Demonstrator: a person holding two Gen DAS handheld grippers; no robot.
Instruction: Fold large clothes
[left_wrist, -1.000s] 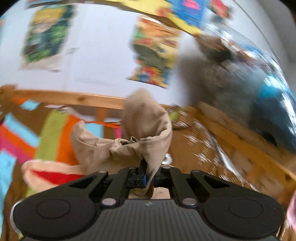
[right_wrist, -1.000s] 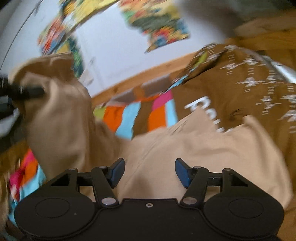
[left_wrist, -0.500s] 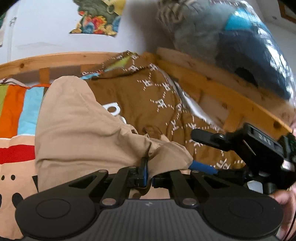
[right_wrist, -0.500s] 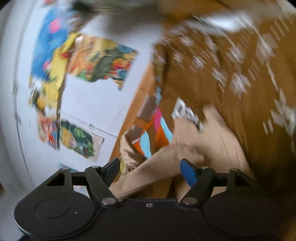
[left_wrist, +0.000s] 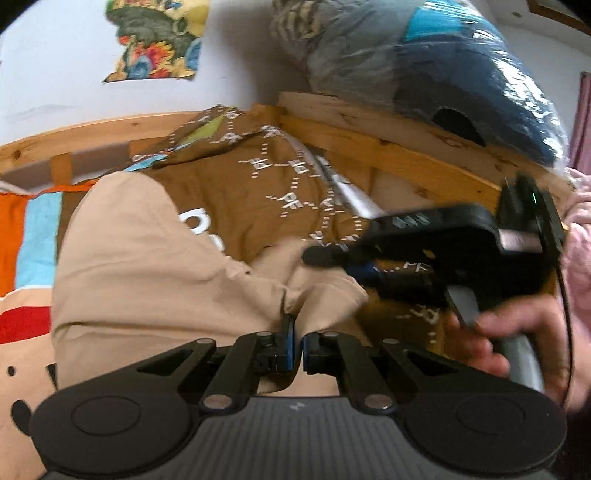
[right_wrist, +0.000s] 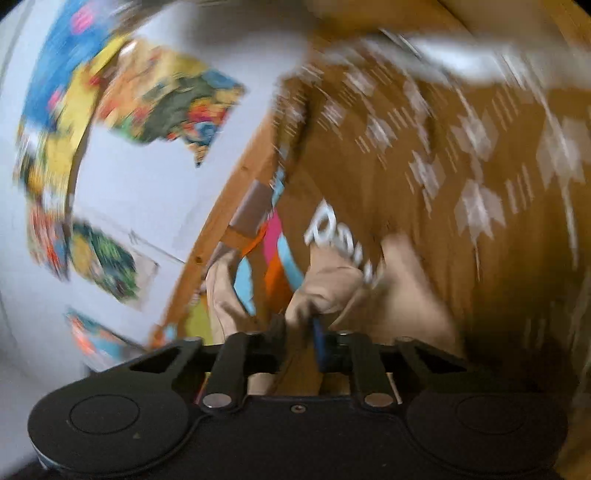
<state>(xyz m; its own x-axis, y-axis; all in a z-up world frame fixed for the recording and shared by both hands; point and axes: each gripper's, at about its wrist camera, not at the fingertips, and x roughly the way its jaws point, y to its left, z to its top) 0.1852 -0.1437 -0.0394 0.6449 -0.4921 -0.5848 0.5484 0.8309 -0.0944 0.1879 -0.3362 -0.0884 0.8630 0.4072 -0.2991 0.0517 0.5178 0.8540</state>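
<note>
Beige trousers (left_wrist: 147, 266) lie bunched on a brown patterned bedspread (left_wrist: 258, 192), and both tools have hold of them, so the step in hand looks like taking two grips on the cloth before drawing it out for a fold. The left gripper (left_wrist: 297, 345) is pressed together on a ridge of the beige fabric close under its own camera. The right gripper (right_wrist: 301, 332) seems nearly closed on another bunch of the same fabric, though that view is badly smeared. In the left view the right tool shows at the side, held by a hand (left_wrist: 513, 339).

Next, I judge, the two pinches must move apart to pull the cloth taut and flat, without either slipping.

Underneath is a bed with a striped coloured blanket (left_wrist: 26, 229) at the left, a pine bed frame (left_wrist: 406, 155) around it, a plastic-wrapped bundle (left_wrist: 443, 62) on the rail, and posters (left_wrist: 159, 40) on a white wall.
</note>
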